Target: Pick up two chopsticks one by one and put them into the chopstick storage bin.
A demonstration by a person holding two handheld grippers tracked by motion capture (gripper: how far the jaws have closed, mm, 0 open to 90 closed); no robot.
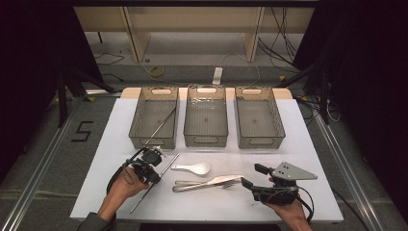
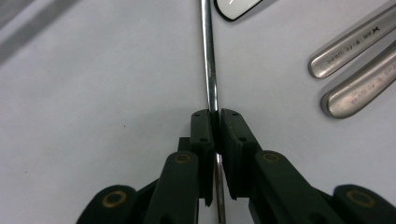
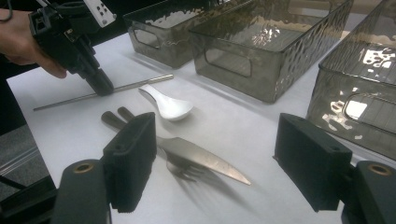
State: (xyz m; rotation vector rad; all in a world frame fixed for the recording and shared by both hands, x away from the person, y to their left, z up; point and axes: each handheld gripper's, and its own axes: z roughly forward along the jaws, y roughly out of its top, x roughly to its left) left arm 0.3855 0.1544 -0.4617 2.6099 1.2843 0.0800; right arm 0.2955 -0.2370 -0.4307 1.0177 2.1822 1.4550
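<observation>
High view, left gripper: your left gripper (image 1: 153,174) sat at the lower left of the frame, its jaws pressed together on the metal chopstick (image 1: 166,168).
Left gripper view, grip: your jaws pinched the metal chopstick (image 2: 211,74) from both sides; the rod ran up the centre of the frame to the top edge, lying on the white table (image 2: 93,93).
Chopstick position: in the high view it lay slanted on the white table (image 1: 298,144), from lower left toward the leftmost bin (image 1: 155,117).
Right gripper: your right gripper (image 1: 248,175) was at the lower right of the high view, jaws spread wide and holding nothing.
Right gripper view: your two jaws stood well apart at the bottom, with the knife (image 3: 201,158) and fork (image 3: 180,169) between them on the table.
White spoon: the spoon (image 1: 193,168) lay in the centre of the high view, just above the knife (image 1: 211,182).
Bins: three clear bins stood in a row in the upper half; a second chopstick (image 1: 162,122) lay in the leftmost one.
</observation>
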